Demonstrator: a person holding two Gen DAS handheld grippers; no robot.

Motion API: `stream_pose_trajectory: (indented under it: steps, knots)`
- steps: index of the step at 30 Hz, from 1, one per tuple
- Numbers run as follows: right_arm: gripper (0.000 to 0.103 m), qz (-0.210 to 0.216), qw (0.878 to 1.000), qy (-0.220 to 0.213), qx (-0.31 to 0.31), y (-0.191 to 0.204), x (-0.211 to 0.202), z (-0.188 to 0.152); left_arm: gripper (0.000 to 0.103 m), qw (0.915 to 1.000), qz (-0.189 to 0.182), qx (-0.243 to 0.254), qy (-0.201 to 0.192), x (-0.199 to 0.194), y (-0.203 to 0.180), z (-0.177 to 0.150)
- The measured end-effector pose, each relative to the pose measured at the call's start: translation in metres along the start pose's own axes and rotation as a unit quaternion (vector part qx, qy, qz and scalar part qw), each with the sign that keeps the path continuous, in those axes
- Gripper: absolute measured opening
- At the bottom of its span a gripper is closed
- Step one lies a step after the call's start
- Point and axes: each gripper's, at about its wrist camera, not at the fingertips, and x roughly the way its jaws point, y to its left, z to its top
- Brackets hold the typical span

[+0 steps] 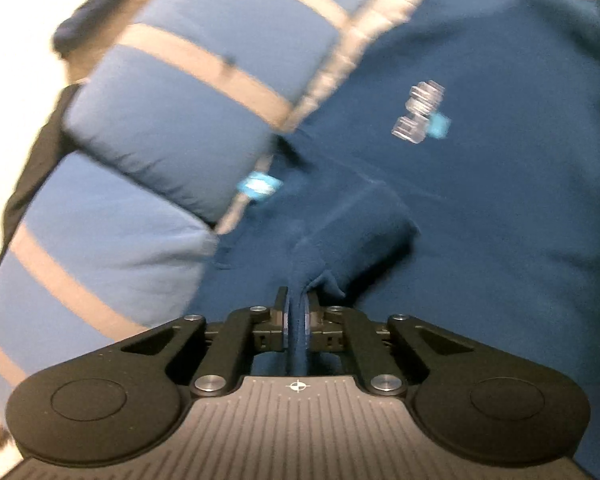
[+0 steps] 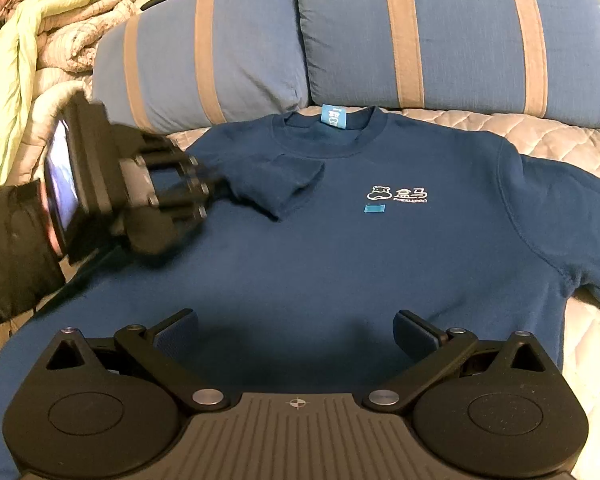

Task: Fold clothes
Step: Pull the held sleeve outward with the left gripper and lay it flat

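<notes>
A dark blue T-shirt [image 2: 340,264] lies face up on the bed, its collar toward the pillows and a white logo [image 2: 396,194] on the chest. Its left sleeve [image 2: 284,184] is folded in over the chest. My left gripper [image 1: 298,300] is shut on a pinched ridge of that sleeve's fabric [image 1: 360,236]. The right wrist view shows the same gripper [image 2: 216,184] coming in from the left, held by a hand in a black sleeve. My right gripper [image 2: 296,332] stands open just above the shirt's lower part, with nothing between its fingers. The right sleeve [image 2: 572,216] lies spread out flat.
Two blue pillows with tan stripes [image 2: 440,40] [image 2: 204,68] lean at the head of the bed, close behind the collar. A heap of pale quilts [image 2: 60,28] is piled at the far left. A quilted bed cover [image 2: 560,140] shows around the shirt.
</notes>
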Motion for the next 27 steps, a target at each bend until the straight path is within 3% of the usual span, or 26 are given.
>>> stream_pose_trajectory:
  steps: [4,11,21,27]
  knots:
    - [0.103,-0.002,1.000,0.002,0.000,0.000,0.001,0.000,0.007,0.9957,0.041,-0.081,-0.012,-0.016,0.047,0.000]
    - [0.103,-0.014,1.000,-0.003,0.000,0.001,0.000,0.000,0.006,0.9764,0.169,-0.130,-0.035,-0.058,0.107,-0.022]
    - [0.103,-0.027,1.000,-0.004,-0.003,0.003,-0.001,-0.001,0.006,0.9545,0.242,-0.174,0.003,-0.109,0.170,-0.084]
    - [0.103,-0.034,0.999,-0.001,-0.002,0.004,-0.001,0.000,0.006,0.9340,0.280,-0.219,0.040,-0.140,0.198,-0.137]
